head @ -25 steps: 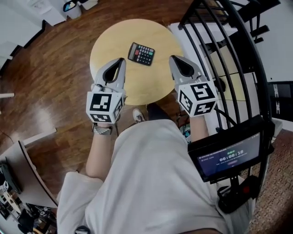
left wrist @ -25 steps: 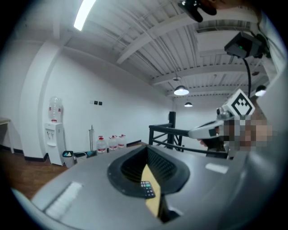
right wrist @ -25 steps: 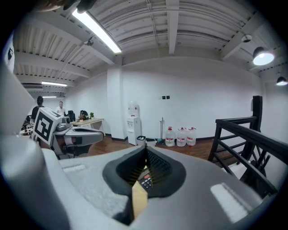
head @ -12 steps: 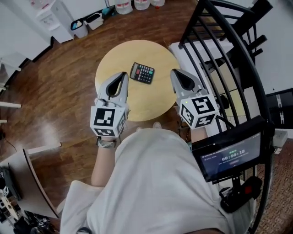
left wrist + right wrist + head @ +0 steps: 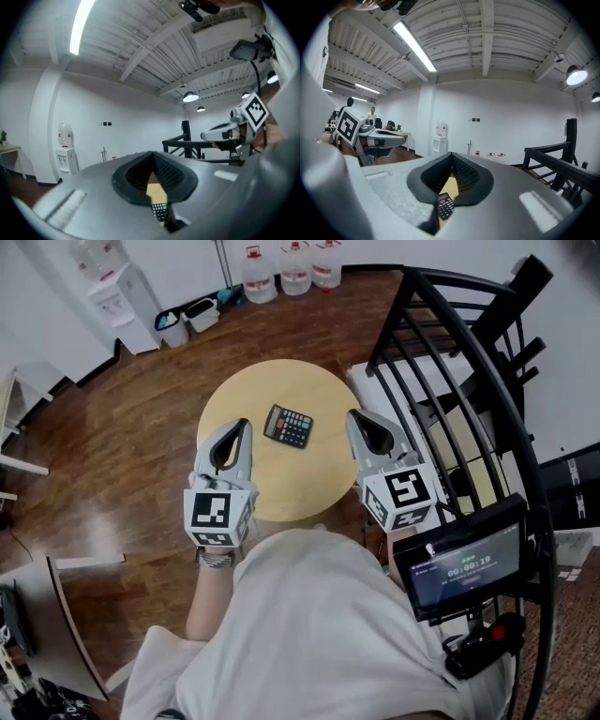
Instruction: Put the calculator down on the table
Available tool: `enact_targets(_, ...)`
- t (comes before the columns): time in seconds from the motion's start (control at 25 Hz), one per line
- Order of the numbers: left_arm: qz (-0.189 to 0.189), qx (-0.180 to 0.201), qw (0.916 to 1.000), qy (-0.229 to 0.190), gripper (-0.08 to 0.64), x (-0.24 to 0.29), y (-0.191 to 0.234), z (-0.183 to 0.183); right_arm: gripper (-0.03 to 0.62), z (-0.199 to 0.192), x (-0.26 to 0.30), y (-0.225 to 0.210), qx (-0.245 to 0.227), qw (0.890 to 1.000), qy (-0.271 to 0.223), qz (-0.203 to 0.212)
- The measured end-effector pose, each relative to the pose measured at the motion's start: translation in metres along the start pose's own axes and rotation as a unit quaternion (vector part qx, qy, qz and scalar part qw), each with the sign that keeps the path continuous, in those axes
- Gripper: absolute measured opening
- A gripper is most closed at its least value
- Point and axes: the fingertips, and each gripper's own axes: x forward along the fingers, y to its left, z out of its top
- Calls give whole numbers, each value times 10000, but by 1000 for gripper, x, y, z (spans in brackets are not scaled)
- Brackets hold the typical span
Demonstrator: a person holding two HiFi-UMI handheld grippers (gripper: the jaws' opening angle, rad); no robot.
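Observation:
The black calculator (image 5: 289,427) lies flat near the middle of the round light-wood table (image 5: 281,484), touched by neither gripper. My left gripper (image 5: 243,425) hovers over the table's left part, shut and empty. My right gripper (image 5: 353,416) hangs at the table's right edge, also shut and empty. The calculator lies between the two tips. In the left gripper view, the calculator (image 5: 160,212) shows through the slot below the shut left gripper (image 5: 152,155). In the right gripper view, the calculator (image 5: 445,206) lies below the shut right gripper (image 5: 451,155).
A black metal railing (image 5: 450,362) curves along the right, close to the right gripper. A screen (image 5: 464,568) is mounted at the person's right side. Water bottles (image 5: 295,268), a water dispenser (image 5: 112,296) and bins (image 5: 187,320) stand by the far wall, across a wood floor.
Both grippers have risen above the table, still shut and empty. The calculator has stayed where it lies. The head view has tilted up, showing more of the far wall.

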Motion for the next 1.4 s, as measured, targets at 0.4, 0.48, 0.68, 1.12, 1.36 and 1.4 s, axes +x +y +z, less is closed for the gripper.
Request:
enact_targets(0.4,204,-133,9994,227,8,-9,13,-11,3,-7,-2,-4,163,9995,228,-146)
enact_targets(0.48,217,-151,9993,263,8,-12,18,-12,3,-9,-3,-3,237,9991,324,-134)
enact_targets(0.68,103,-106,9996,226,8,-18,29,-15,3,-11,-3,5,245,9985,447,-221)
enact_targets(1.12,-166,-404,9962,755,8,-34,13,-61,3,-51,-32,12,737,9911,965,-538)
enact_targets(1.36,-166,-520,9935,996,8,-36,-1,-85,3,-54,-38,11,1135,9893,837,-367)
enact_targets(1.4,-179,-502,9937,986,8,-36,-6,-88,3,-59,-40,11,1093,9896,859,-364)
